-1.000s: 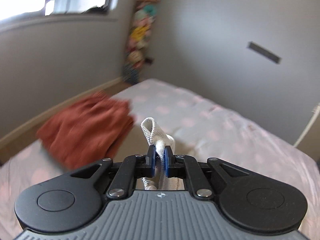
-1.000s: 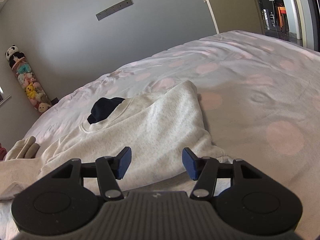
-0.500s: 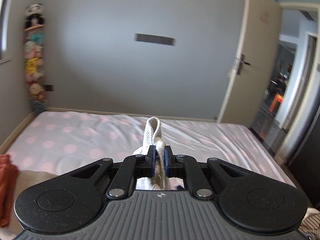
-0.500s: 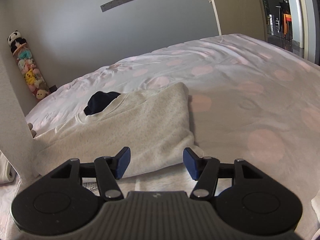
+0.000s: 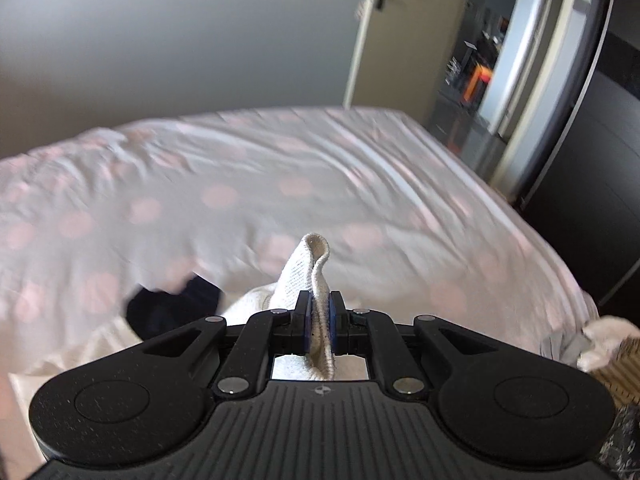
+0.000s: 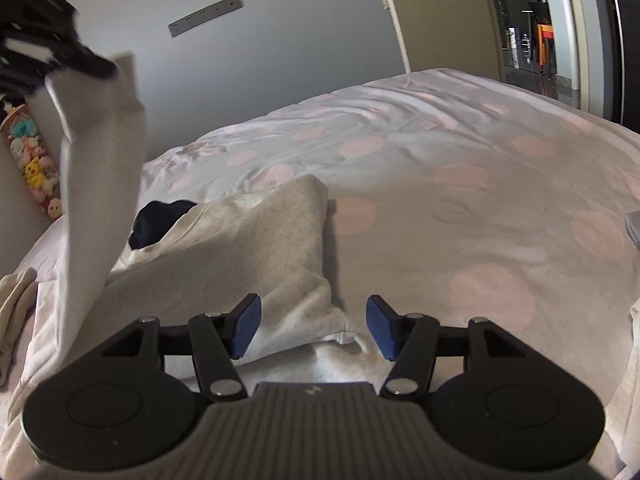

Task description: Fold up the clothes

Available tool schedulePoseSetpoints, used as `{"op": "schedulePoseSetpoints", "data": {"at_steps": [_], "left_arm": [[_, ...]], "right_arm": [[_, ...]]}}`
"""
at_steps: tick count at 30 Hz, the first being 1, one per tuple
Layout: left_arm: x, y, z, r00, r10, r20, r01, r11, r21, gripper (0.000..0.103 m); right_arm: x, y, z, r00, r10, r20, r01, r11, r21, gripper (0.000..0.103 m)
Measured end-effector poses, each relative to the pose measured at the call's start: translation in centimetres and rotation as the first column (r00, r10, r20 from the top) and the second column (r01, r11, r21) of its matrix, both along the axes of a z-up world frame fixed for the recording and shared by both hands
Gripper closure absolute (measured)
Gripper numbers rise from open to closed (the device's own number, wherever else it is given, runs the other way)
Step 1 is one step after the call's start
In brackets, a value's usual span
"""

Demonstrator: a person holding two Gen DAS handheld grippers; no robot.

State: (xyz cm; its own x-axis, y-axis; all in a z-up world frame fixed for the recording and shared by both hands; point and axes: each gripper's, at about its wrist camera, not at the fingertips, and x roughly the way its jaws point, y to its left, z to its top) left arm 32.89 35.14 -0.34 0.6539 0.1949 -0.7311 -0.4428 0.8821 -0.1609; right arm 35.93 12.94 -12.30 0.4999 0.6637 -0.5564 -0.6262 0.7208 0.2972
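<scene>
A cream sweatshirt [image 6: 248, 256] lies on the pink-dotted bed [image 6: 460, 184], its body spread flat. My left gripper [image 5: 319, 322] is shut on the ribbed cuff [image 5: 310, 268] of one sleeve. In the right wrist view that sleeve [image 6: 100, 184] hangs stretched up from the bed to the left gripper [image 6: 52, 56] at the upper left. My right gripper [image 6: 313, 328] is open, low over the sweatshirt's near hem, with nothing between its blue pads [image 6: 245, 322].
A dark garment [image 6: 160, 220] lies at the sweatshirt's collar, also seen as a dark garment [image 5: 172, 308] in the left view. Beige cloth [image 6: 14, 304] sits at the bed's left edge. An open door [image 5: 404, 36] and a dark wardrobe [image 5: 600, 160] stand to the right. Plush toys [image 6: 36, 168] hang on the far wall.
My left gripper has lifted the sleeve high and swung right, from facing the rust-coloured garment to facing the door side of the bed. The right gripper has stayed open over the hem.
</scene>
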Motion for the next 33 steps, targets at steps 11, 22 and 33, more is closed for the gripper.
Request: {"op": "schedulePoseSetpoints", "data": {"at_steps": [11, 22, 33], "left_arm": [[3.2, -1.4, -9.9, 0.982, -0.17, -0.083, 0.147, 0.962, -0.229, 0.094], [-10.4, 4.2, -6.7, 0.997, 0.009, -0.071, -0.011, 0.999, -0.033, 0.085], [-25.3, 13.1, -11.2, 0.922, 0.374, -0.103, -0.376, 0.927, 0.004, 0.085]], "right_arm": [[0.9, 0.8, -1.0, 1.0, -0.008, -0.005, 0.008, 0.999, -0.033, 0.042], [0.7, 0.4, -0.6, 0.999, -0.021, 0.027, 0.021, 1.0, 0.004, 0.063], [-1.3, 3.2, -1.0, 0.992, 0.089, 0.089, -0.088, 0.996, -0.01, 0.071]]}}
